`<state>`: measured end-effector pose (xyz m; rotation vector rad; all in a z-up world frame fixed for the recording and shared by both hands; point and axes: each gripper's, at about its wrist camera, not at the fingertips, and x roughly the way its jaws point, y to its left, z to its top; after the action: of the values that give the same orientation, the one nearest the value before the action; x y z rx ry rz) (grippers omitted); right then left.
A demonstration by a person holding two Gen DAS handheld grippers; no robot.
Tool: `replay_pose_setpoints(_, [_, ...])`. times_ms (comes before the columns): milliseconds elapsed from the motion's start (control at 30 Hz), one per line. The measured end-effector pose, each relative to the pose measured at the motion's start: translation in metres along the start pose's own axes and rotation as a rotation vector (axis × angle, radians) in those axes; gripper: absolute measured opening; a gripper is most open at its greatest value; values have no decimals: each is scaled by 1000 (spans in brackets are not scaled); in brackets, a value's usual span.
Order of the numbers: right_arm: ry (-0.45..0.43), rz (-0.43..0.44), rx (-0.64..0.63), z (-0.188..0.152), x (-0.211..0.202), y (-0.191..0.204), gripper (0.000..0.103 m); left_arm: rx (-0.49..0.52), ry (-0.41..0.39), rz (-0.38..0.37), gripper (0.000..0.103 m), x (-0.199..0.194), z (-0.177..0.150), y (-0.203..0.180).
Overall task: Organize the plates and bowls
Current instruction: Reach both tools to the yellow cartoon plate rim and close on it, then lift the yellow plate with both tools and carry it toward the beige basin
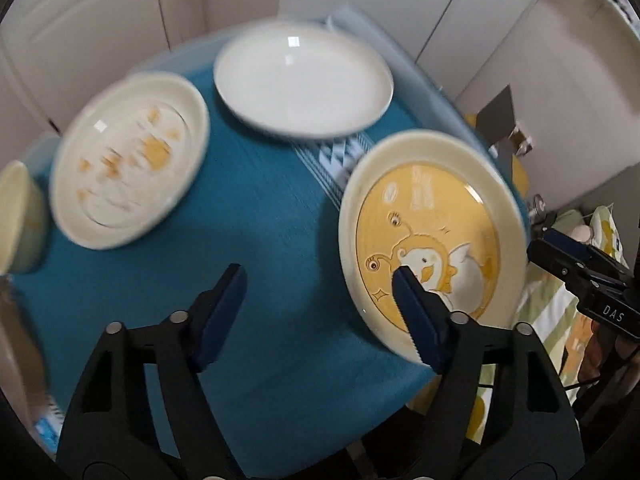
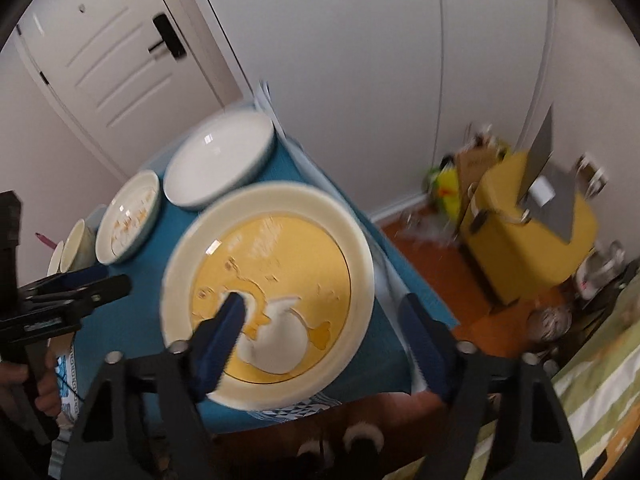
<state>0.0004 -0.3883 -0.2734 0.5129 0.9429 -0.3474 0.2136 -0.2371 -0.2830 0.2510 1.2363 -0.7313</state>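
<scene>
The yellow duck plate (image 1: 432, 236) is sitting at the blue tablecloth's (image 1: 248, 216) right edge. The left gripper (image 1: 320, 280) is hanging spread above bare cloth; the right gripper (image 2: 324, 308) is hanging spread, straddling that plate's rim, gripping nothing. The white plate (image 1: 304, 80) is lying at the far edge.

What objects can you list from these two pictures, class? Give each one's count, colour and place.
Round cartoon-duck plate: one, yellow and cream, table's near corner.
Plain round plate: one, white, far side.
Orange-patterned dish: one, cream, beside the plain plate.
Cup: one, pale green, far left end.
Tablecloth: one, teal.
Yellow box: one, on the floor.
Door: one, white.
Left gripper: black, blue pads, open.
Right gripper: same, open.
</scene>
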Motion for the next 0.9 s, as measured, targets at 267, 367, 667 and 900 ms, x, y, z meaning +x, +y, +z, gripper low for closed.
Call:
replay_pose_setpoints(267, [124,100,-24,11,49,-24,38,-53,95,-24,57,48,-6,-7])
replay_pose_setpoints(367, [157,129,-51,18,59,-28,28,-47,92,1,47,52,-5,-10])
replay_pose_setpoints(667, [183,156,-112,26,64,-27,15,-19,93,34,19,62,2,-31])
replay_pose_setpoints(900, [199,166,-138,29,66,-28,14,41,77,126,19,69,3,-51])
